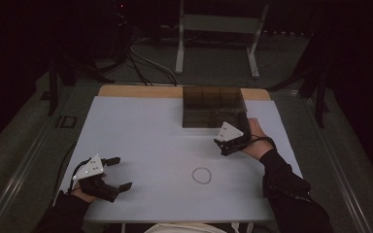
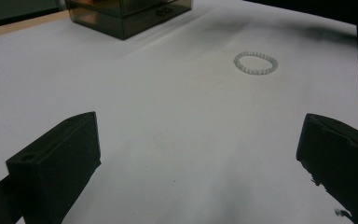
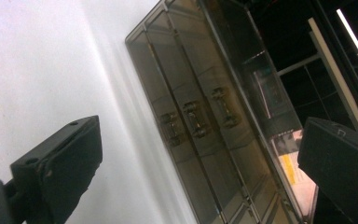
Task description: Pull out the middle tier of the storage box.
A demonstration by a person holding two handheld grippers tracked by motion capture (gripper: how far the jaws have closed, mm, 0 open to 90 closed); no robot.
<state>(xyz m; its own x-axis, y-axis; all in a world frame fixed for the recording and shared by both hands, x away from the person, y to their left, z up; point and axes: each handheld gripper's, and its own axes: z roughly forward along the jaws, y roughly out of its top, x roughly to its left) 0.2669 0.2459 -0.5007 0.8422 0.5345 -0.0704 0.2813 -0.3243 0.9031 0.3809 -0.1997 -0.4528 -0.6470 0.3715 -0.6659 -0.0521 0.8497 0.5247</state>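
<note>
**Right gripper at the drawer box, bracelet lying loose on the bench**

Seen from the high view, the white bench [image 1: 145, 126] carries a smoky, see-through drawer box [image 1: 213, 107] at its far edge, right of the middle. The right gripper [image 1: 222, 144] sits just in front of the box's near right corner, held by a hand [image 1: 255, 141] that comes in from the right. A small bead bracelet [image 1: 201, 175] lies flat on the bench nearer the person, apart from both grippers. The left gripper [image 1: 116, 173] rests near the bench's near left corner, its fingers spread wide and empty.

From the left gripper view, the two black fingers [image 2: 56, 163] stand far apart at the bottom corners with bare bench between them. The bracelet [image 2: 256, 62], a closed ring of pale beads, lies well ahead and to the right, and the drawer box [image 2: 128, 16] stands farther off at the top.

From the right gripper view, the picture is tilted. The fingers [image 3: 60, 163] are wide open and grip nothing. The drawer box [image 3: 200, 112] is close ahead, its front showing three small handles [image 3: 196, 119] side by side, all drawers looking closed.
</note>
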